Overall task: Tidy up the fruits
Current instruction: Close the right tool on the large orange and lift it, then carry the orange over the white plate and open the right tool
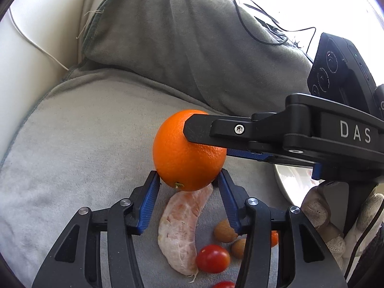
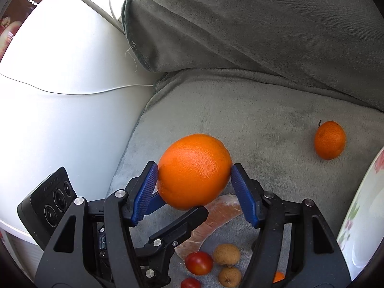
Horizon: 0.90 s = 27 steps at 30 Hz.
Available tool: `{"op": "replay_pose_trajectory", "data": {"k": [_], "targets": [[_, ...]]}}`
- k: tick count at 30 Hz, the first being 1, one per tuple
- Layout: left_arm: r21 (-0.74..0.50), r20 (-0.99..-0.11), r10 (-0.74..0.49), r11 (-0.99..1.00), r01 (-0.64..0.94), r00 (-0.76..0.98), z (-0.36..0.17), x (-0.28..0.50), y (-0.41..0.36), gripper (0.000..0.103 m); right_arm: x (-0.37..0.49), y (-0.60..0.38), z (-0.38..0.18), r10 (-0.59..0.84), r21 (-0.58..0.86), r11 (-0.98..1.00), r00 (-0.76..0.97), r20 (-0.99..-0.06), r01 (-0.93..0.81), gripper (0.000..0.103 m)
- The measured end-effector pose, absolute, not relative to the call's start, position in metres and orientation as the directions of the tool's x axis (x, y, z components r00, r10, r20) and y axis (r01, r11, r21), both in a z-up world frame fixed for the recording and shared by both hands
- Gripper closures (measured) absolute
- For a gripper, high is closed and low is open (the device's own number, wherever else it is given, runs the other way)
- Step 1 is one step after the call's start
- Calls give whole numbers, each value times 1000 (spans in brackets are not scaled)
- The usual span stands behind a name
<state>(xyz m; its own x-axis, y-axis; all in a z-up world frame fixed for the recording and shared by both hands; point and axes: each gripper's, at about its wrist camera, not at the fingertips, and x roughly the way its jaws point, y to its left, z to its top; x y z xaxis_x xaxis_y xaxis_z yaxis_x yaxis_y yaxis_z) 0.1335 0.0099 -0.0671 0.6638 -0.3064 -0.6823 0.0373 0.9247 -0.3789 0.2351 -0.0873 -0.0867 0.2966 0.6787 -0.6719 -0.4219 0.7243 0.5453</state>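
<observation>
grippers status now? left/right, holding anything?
Left gripper: closed on the orange, pads on both of its sides.
Right gripper: closed on the same orange, pads pressing both sides.

Orange (image 2: 194, 171) between my fingers (image 2: 145, 192); peeled segment (image 2: 211, 223) beneath; tomatoes (image 2: 198, 262) nearer me; mandarin (image 2: 330, 140) far right.

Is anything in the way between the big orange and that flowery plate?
Nothing visible blocks it. Both grippers clamp the big round orange above the grey cushion; the white flowered plate sits to its right, with only bare cushion between. The small mandarin lies farther back.
</observation>
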Motion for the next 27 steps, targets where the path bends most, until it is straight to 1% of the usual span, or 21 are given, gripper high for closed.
{"op": "replay_pose_trajectory", "data": {"k": [12,21,27], "targets": [[-364,-656,-332,926,100,678,-37,97,-35,53,204,-122,-72,677,540,731,352,-646,-416,37],[-357,-648,-374,918,170,664,-33,68,-69,54,183,-156,-67,654,527,756,405,-640,-388,37],[-354,-647,-407,909,218,644,-38,71,-85,54,173,-182,-68,642,536,767,435,-631,-354,37]]}}
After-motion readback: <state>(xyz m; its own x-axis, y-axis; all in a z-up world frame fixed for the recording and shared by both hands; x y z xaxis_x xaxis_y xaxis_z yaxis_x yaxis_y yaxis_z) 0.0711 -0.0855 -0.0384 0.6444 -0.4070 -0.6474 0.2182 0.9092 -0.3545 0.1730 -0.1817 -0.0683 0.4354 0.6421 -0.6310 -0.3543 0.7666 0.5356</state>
